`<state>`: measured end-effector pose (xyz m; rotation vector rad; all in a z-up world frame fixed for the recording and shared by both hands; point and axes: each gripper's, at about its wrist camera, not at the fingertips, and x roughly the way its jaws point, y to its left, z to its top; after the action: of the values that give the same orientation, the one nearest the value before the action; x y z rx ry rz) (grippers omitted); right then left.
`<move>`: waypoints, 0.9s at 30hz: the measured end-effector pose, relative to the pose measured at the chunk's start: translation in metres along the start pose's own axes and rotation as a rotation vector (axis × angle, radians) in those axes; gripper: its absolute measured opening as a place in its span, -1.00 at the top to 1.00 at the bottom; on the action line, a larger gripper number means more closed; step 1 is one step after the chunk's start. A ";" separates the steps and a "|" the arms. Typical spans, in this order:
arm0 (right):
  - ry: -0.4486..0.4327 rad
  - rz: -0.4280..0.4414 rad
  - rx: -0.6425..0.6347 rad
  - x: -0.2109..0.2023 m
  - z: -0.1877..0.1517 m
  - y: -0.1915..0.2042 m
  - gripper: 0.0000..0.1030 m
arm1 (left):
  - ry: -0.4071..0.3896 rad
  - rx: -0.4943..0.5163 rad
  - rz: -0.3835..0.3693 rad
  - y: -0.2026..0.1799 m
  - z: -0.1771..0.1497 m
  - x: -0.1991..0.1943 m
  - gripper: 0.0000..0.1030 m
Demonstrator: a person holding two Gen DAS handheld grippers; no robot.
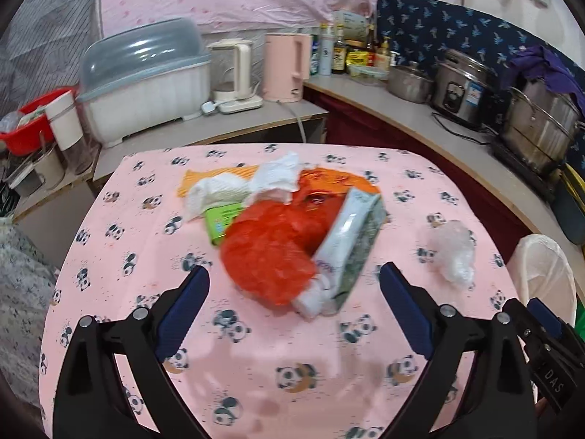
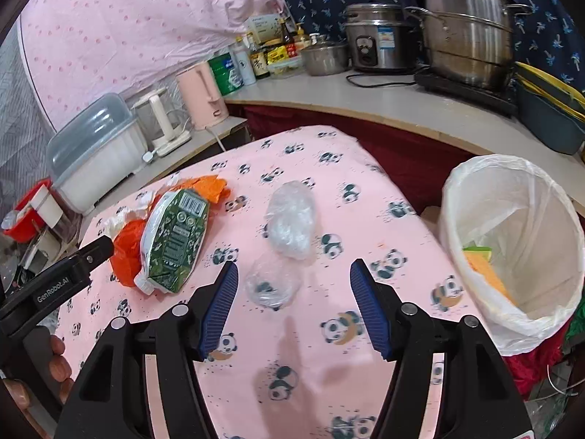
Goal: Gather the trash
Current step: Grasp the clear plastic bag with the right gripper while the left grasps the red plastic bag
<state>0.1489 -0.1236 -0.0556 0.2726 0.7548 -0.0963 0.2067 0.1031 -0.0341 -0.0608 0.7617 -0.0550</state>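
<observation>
A trash pile lies on the pink panda tablecloth (image 1: 256,347): a crumpled red plastic bag (image 1: 270,252), a green-and-white pouch (image 1: 351,245), white tissues (image 1: 263,183), a green wrapper (image 1: 219,219) and orange paper (image 1: 329,179). My left gripper (image 1: 294,278) is open, just short of the red bag. Clear crumpled plastic (image 2: 290,219) and a second clear piece (image 2: 272,281) lie in front of my open right gripper (image 2: 294,270). The pouch (image 2: 175,241) and red bag (image 2: 128,248) lie to its left. A bin with a white liner (image 2: 512,241) stands at the right.
A counter (image 2: 365,98) behind and to the right holds steel pots (image 2: 468,36), a rice cooker (image 2: 376,40), bottles, a pink kettle (image 1: 285,69), a white kettle and a covered dish rack (image 1: 146,80). The left gripper's body (image 2: 62,281) shows at the right view's left edge.
</observation>
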 end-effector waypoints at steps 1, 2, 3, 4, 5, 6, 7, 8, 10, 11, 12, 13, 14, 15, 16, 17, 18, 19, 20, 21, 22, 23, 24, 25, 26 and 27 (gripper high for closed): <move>0.005 0.000 -0.003 0.004 0.000 0.004 -0.23 | 0.005 -0.011 0.005 0.006 0.000 0.002 -0.76; 0.007 0.000 -0.005 0.009 0.001 0.007 -0.25 | 0.009 -0.022 0.012 0.014 0.000 0.006 -0.77; 0.007 0.000 -0.005 0.013 0.002 0.009 -0.32 | 0.012 -0.029 0.017 0.019 0.001 0.008 -0.77; 0.005 -0.005 -0.003 0.017 0.004 0.011 -0.38 | 0.017 -0.037 0.022 0.025 0.001 0.012 -0.78; 0.004 -0.013 -0.003 0.021 0.005 0.013 -0.40 | 0.020 -0.043 0.023 0.029 0.001 0.014 -0.78; 0.004 -0.018 -0.004 0.025 0.007 0.014 -0.43 | 0.023 -0.050 0.021 0.033 0.002 0.017 -0.79; 0.005 -0.022 -0.004 0.029 0.009 0.015 -0.45 | 0.029 -0.059 0.020 0.037 0.002 0.021 -0.81; 0.006 -0.026 -0.005 0.033 0.011 0.016 -0.46 | 0.035 -0.069 0.016 0.041 0.003 0.025 -0.82; 0.012 -0.039 -0.004 0.044 0.016 0.016 -0.47 | 0.054 -0.089 0.000 0.048 0.006 0.034 -0.82; 0.013 -0.043 -0.003 0.048 0.018 0.017 -0.47 | 0.062 -0.098 -0.007 0.050 0.008 0.039 -0.82; 0.016 -0.046 -0.001 0.053 0.021 0.017 -0.47 | 0.069 -0.107 -0.011 0.051 0.009 0.043 -0.82; 0.020 -0.047 0.001 0.058 0.023 0.017 -0.47 | 0.073 -0.114 -0.016 0.053 0.010 0.047 -0.83; 0.023 -0.046 0.003 0.061 0.025 0.017 -0.47 | 0.077 -0.119 -0.020 0.053 0.012 0.051 -0.83; 0.026 -0.050 0.006 0.067 0.027 0.017 -0.47 | 0.084 -0.124 -0.025 0.054 0.014 0.056 -0.83; 0.027 -0.053 0.005 0.071 0.029 0.018 -0.47 | 0.090 -0.128 -0.032 0.054 0.015 0.060 -0.83; 0.027 -0.059 0.000 0.075 0.031 0.019 -0.47 | 0.100 -0.133 -0.038 0.054 0.017 0.065 -0.83; 0.029 -0.065 -0.005 0.080 0.033 0.020 -0.47 | 0.106 -0.136 -0.048 0.053 0.019 0.070 -0.83; 0.031 -0.068 -0.008 0.084 0.034 0.020 -0.47 | 0.111 -0.136 -0.056 0.051 0.020 0.074 -0.83; 0.036 -0.071 -0.009 0.089 0.035 0.021 -0.47 | 0.116 -0.134 -0.058 0.050 0.022 0.079 -0.83; 0.040 -0.073 -0.009 0.092 0.036 0.021 -0.47 | 0.121 -0.130 -0.058 0.048 0.023 0.083 -0.83; 0.044 -0.073 -0.007 0.096 0.037 0.021 -0.47 | 0.129 -0.125 -0.055 0.046 0.024 0.089 -0.83; 0.047 -0.072 -0.006 0.100 0.038 0.022 -0.47 | 0.141 -0.122 -0.051 0.045 0.025 0.094 -0.82; 0.053 -0.073 -0.007 0.104 0.038 0.022 -0.47 | 0.155 -0.121 -0.052 0.044 0.025 0.099 -0.82; 0.058 -0.075 -0.010 0.107 0.038 0.023 -0.47 | 0.164 -0.124 -0.052 0.044 0.025 0.102 -0.81; 0.062 -0.078 -0.013 0.110 0.037 0.024 -0.47 | 0.169 -0.131 -0.057 0.044 0.024 0.105 -0.72; 0.069 -0.082 -0.020 0.114 0.036 0.025 -0.47 | 0.174 -0.134 -0.068 0.045 0.024 0.107 -0.65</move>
<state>0.2601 -0.1086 -0.1037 0.2272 0.8356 -0.1572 0.3018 0.1413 -0.0939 -0.2120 0.9367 -0.0741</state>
